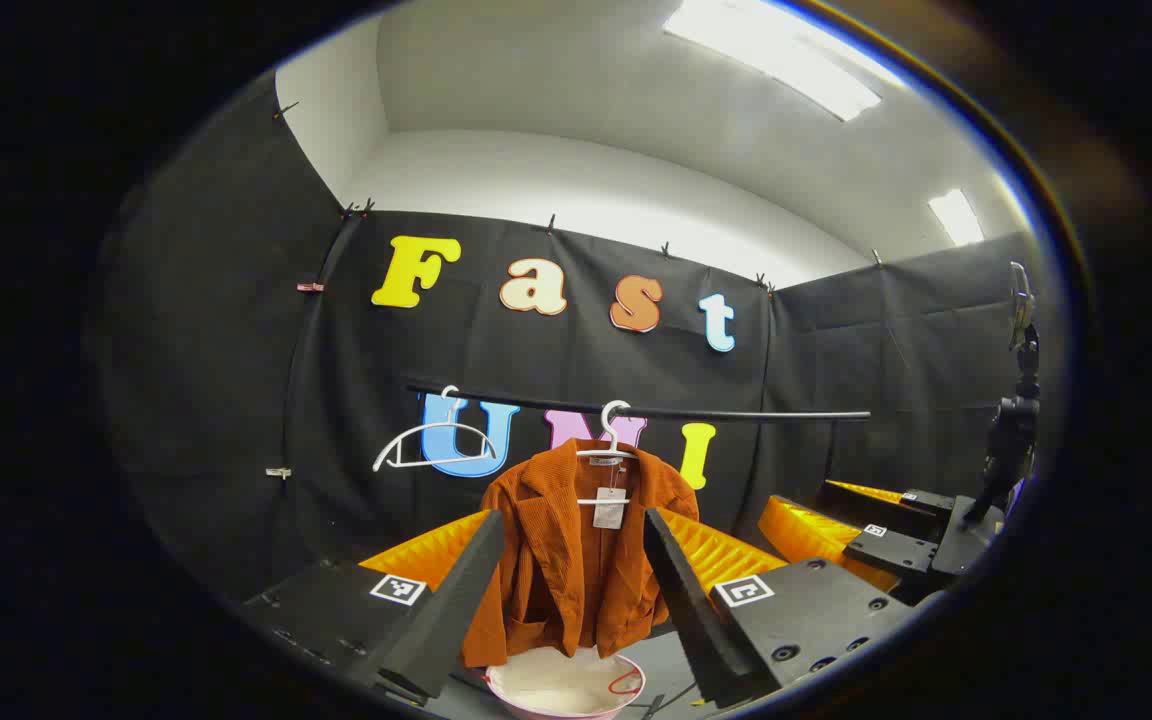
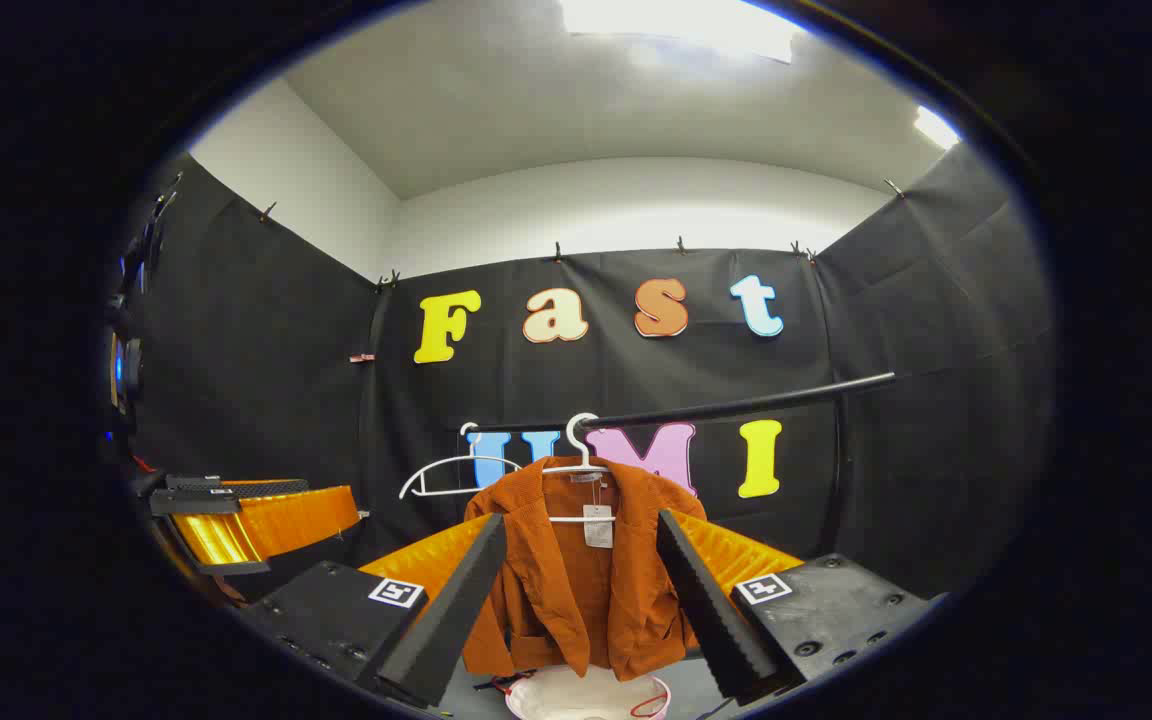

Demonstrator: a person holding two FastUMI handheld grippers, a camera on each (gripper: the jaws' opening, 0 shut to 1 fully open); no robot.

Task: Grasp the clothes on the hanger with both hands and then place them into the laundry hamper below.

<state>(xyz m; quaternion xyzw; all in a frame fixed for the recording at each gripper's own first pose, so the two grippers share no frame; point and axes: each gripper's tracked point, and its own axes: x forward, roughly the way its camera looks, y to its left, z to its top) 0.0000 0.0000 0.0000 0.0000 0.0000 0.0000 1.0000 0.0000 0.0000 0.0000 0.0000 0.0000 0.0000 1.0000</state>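
Over on the left of the black rail (image 1: 636,411) an empty white plastic hanger (image 1: 433,446) dangles. Next along, the rust-orange corduroy jacket (image 1: 566,560) hangs on its own white hanger (image 1: 614,440), right above the pale pink-rimmed hamper (image 1: 566,685), so it should drop straight in. Your left tongs (image 1: 571,580) and right tongs (image 2: 581,590) are both spread wide, framing the jacket without touching it yet.

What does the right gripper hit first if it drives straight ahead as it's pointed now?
Probably the orange jacket on its white hanger: it hangs dead centre between the open right gripper fingers, above the hamper. Depth is unclear, but nothing shows in between.
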